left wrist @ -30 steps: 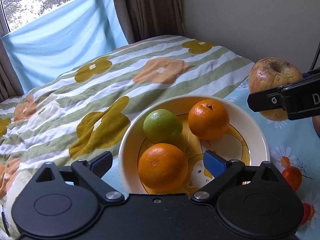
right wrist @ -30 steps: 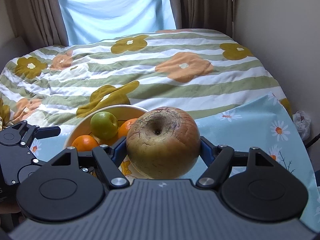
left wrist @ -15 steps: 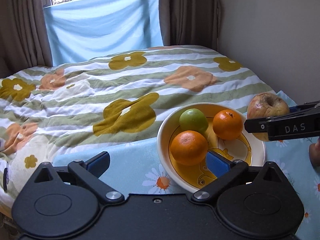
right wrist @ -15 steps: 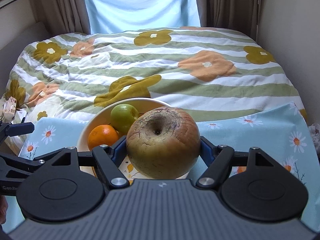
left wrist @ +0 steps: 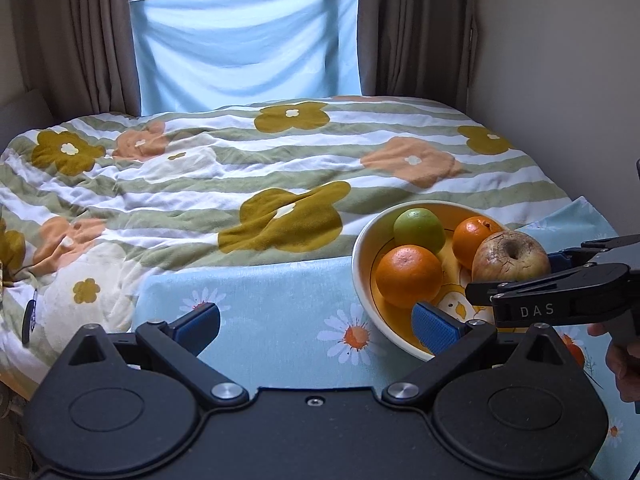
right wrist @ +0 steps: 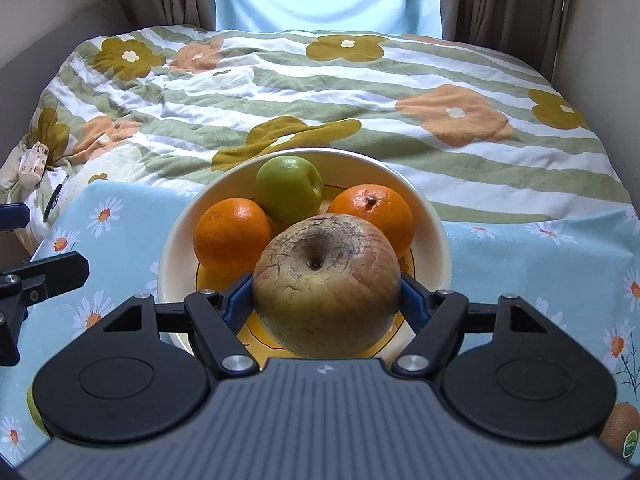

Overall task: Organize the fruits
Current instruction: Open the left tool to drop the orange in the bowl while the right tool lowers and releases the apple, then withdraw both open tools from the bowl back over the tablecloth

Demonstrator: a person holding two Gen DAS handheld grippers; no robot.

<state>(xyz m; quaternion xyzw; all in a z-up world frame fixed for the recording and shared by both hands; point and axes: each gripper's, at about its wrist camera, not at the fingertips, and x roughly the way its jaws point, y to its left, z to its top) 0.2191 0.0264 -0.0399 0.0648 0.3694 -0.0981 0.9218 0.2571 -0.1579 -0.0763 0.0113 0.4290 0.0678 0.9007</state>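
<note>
We hold the large apple (right wrist: 326,282) clamped in the right gripper (right wrist: 326,304), over the near part of the bowl (right wrist: 434,216) at the far edge of the daisy cloth (right wrist: 540,264). The left gripper (left wrist: 316,322), fingers apart, holds nothing. Beyond lie two oranges (right wrist: 232,236) and a green apple (right wrist: 289,189). Next, in our judgement: lower, then release.

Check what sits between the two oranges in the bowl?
The green apple sits between and slightly behind the left orange and right orange in the cream bowl; the right tool's wrinkled brown apple hangs in front. Right wrist view.
</note>
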